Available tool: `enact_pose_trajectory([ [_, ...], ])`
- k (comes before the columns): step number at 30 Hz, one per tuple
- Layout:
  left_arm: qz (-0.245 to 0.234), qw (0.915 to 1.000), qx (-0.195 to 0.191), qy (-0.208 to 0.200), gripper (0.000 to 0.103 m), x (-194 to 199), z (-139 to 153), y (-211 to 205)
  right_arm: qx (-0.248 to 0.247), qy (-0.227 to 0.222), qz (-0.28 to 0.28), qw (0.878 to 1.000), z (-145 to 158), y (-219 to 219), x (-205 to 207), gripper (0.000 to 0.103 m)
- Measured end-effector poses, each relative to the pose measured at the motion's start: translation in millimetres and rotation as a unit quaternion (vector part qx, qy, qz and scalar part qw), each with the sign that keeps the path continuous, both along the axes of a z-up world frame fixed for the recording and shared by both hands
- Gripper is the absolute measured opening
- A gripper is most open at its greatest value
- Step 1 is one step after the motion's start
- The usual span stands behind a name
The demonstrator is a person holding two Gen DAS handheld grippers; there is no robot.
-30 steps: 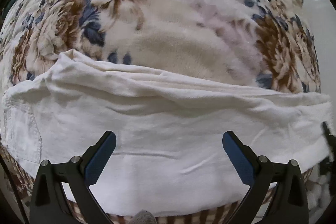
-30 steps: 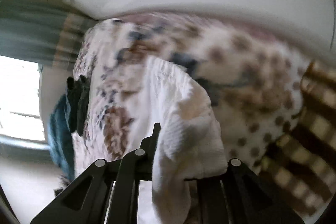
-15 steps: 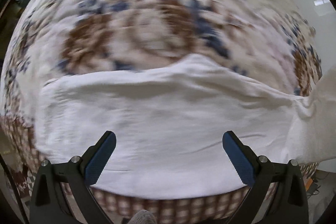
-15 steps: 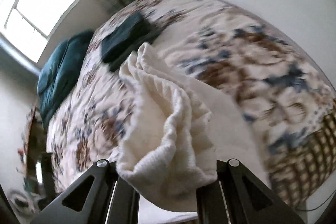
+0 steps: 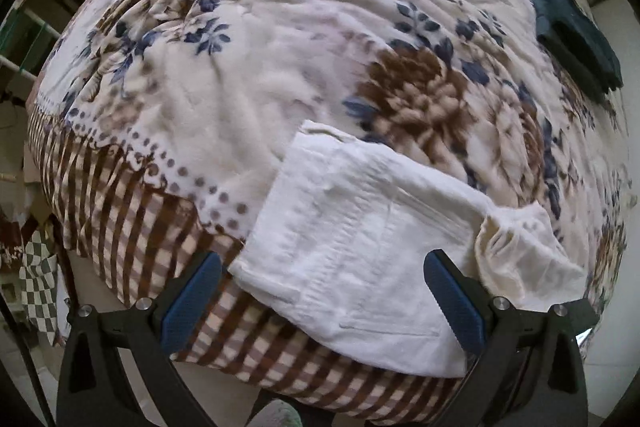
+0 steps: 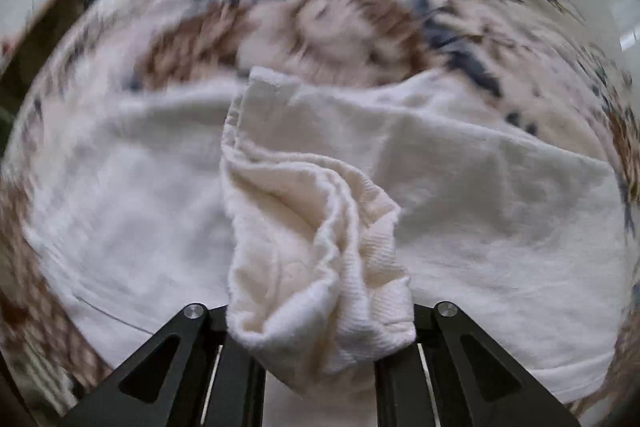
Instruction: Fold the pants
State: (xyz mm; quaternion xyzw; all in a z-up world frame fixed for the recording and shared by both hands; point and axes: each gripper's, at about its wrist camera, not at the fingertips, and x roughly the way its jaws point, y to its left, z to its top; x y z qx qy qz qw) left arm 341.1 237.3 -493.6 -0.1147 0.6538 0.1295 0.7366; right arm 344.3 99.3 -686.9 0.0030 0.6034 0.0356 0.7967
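At the far left of the left wrist view, a checkered cloth (image 5: 38, 269) is seen hanging beside the bed. The floral blanket (image 5: 256, 67), edged with a brown checked border (image 5: 132, 227), is spread over the bed. The left gripper (image 5: 324, 297) is held above the bed edge with its blue-padded jaws spread wide and nothing between them. The white pants (image 5: 360, 239) are laid folded on the blanket near that edge, partly over the checked border. A bunched end of them is lifted at the right. Folded dark green garments (image 5: 576, 39) are seen lying well apart at the upper right. In the blurred right wrist view, the pants (image 6: 500, 195) are spread below, and their bunched end is pinched between the narrow jaws of the right gripper (image 6: 320, 339), which have just been opening slightly.
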Motion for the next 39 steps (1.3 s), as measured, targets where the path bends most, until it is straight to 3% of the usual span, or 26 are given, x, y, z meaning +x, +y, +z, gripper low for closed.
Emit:
enact_pose_trajectory([
  [2,-0.005,0.9998,-0.019,0.004,0.103,5.0,-6.5,-4.7,0.006,0.016,0.014,1.0,3.0,0.0,-2.6,0.019],
  [3,-0.009,0.9994,-0.032,0.008,0.103,7.3,-10.0,-11.3,0.025,0.029,0.014,0.999,8.0,-7.5,-4.3,0.023],
  [4,-0.015,0.9985,-0.05,0.014,0.103,12.0,-15.5,-20.8,0.075,0.049,0.005,0.996,15.4,-21.2,-6.7,0.031],
  [5,-0.022,0.9968,-0.074,0.021,0.103,17.1,-22.3,-32.7,0.122,0.061,-0.012,0.991,24.5,-36.2,-10.9,0.059],
  [6,-0.028,0.9952,-0.089,0.027,0.103,20.0,-27.3,-41.0,0.155,0.064,-0.025,0.986,31.5,-50.1,-15.0,0.077],
  [8,-0.053,0.9875,-0.138,0.055,0.103,25.3,-49.3,-73.8,0.211,0.053,-0.064,0.974,57.6,-89.8,-34.8,0.078],
  [11,-0.074,0.9752,-0.182,0.101,0.103,28.0,-82.9,-109.5,0.231,0.069,-0.153,0.958,67.8,-146.0,-64.3,0.078],
  [14,-0.098,0.9696,-0.183,0.13,0.099,29.2,-114.2,-137.9,0.257,0.112,-0.276,0.919,44.1,-211.8,-98.9,0.078],
  [15,-0.111,0.9708,-0.171,0.127,0.084,28.9,-120.5,-146.8,0.262,0.121,-0.315,0.904,33.4,-232.6,-111.3,0.078],
  [18,-0.168,0.9726,-0.113,0.114,0.024,24.5,-120.9,-165.5,0.271,0.128,-0.398,0.867,13.5,-276.9,-135.0,0.078],
  [19,-0.178,0.9714,-0.114,0.108,0.014,21.6,-117.3,-168.6,0.27,0.126,-0.413,0.861,10.9,-286.4,-136.9,0.078],
  [20,-0.184,0.9718,-0.107,0.101,0.014,17.8,-110.9,-170.9,0.265,0.124,-0.424,0.857,9.1,-293.5,-142.6,0.078],
  [22,-0.196,0.9713,-0.098,0.093,0.012,8.2,-94.0,-174.8,0.26,0.119,-0.43,0.856,9.7,-301.4,-147.8,0.078],
  [25,-0.171,0.9729,-0.119,0.101,0.012,1.3,-76.7,-164.4,0.254,0.12,-0.418,0.864,10.2,-302.5,-148.0,0.078],
  [28,-0.133,0.9728,-0.135,0.133,0.012,0.8,-90.9,-147.3,0.242,0.13,-0.403,0.873,11.8,-300.4,-143.3,0.078],
  [32,-0.125,0.9688,-0.144,0.159,0.018,3.0,-123.6,-141.0,0.23,0.149,-0.396,0.876,6.9,-295.8,-135.0,0.078],
  [35,-0.124,0.9684,-0.149,0.157,0.022,4.3,-123.7,-143.0,0.202,0.175,-0.387,0.883,2.7,-292.4,-132.7,0.078],
  [37,-0.136,0.9694,-0.14,0.149,0.028,2.4,-120.0,-144.9,0.155,0.206,-0.376,0.89,-4.9,-288.6,-132.7,0.079],
  [39,-0.13,0.9711,-0.135,0.147,0.03,2.1,-115.4,-141.5,0.151,0.233,-0.374,0.885,-14.6,-286.1,-135.2,0.079],
])
